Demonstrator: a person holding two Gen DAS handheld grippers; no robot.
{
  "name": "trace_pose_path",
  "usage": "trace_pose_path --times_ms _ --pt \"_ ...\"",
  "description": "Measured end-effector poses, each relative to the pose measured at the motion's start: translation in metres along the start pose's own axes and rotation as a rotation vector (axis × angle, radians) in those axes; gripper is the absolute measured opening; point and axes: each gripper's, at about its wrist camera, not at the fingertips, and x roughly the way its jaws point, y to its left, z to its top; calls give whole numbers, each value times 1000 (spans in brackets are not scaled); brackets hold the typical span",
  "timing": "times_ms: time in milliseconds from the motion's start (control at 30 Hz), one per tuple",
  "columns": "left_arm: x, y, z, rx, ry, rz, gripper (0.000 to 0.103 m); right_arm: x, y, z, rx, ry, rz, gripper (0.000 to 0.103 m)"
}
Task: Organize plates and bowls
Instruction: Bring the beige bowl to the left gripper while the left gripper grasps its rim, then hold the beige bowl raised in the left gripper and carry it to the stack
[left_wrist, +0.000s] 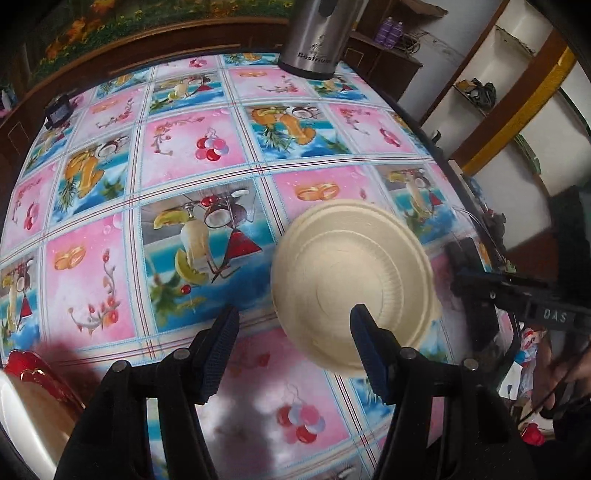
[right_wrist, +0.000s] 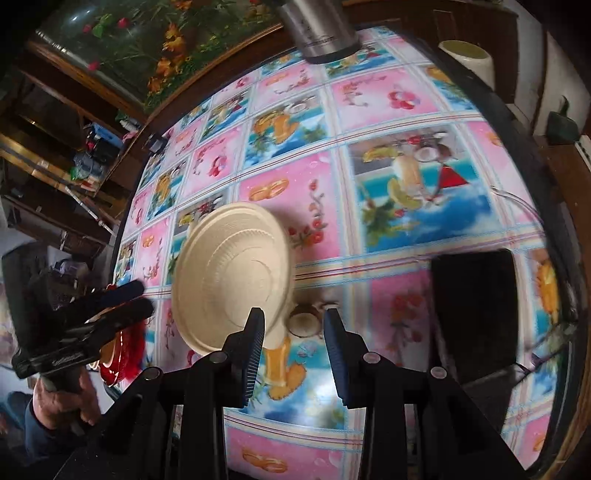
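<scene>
A cream ridged paper plate (left_wrist: 354, 280) lies flat on the fruit-patterned tablecloth. My left gripper (left_wrist: 293, 326) hangs over its near left edge, open, with only cloth between the fingers; its right finger (left_wrist: 364, 332) overlaps the plate's rim. In the right wrist view the same plate (right_wrist: 236, 273) sits left of centre. My right gripper (right_wrist: 294, 326) is open just beyond its lower right edge, with its left finger (right_wrist: 255, 332) in front of the rim. A red bowl (left_wrist: 33, 373) sits at the table's near left corner. The left gripper (right_wrist: 142, 297) shows above that bowl (right_wrist: 122, 356).
A steel flask (left_wrist: 314, 37) stands at the far edge of the table (left_wrist: 184, 155). A flat black object (right_wrist: 476, 306) lies right of the plate. A small dark device (left_wrist: 59, 112) sits far left. A pale cup (right_wrist: 467, 59) stands beyond the far right corner. Shelves surround the table.
</scene>
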Motion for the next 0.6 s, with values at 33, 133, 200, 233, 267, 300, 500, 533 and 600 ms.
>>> trace_pose_path --times_ms 33,133,200,233,267,300,500,533,600 --pt "6 2 3 -6 6 -5 62 3 1 1 3 4 -5 36" --pt "20 5 7 -14 23 1 49 20 3 7 12 36 3 36" --pt "28 5 6 -15 33 -3 33 32 0 7 35 65 16 36" --pt "30 2 3 0 40 3 27 35 0 6 41 71 21 35" --pt "31 0 1 11 42 5 25 37 1 5 41 74 12 24" --pt "31 -2 -1 19 43 6 24 38 2 3 37 79 13 16" --pt "18 -11 -19 54 32 37 24 30 9 -6 30 85 11 15" --pt "15 -12 -23 60 31 46 24 29 10 -7 28 88 17 15" --pt "9 -14 -30 76 23 67 24 24 14 -12 23 92 27 15"
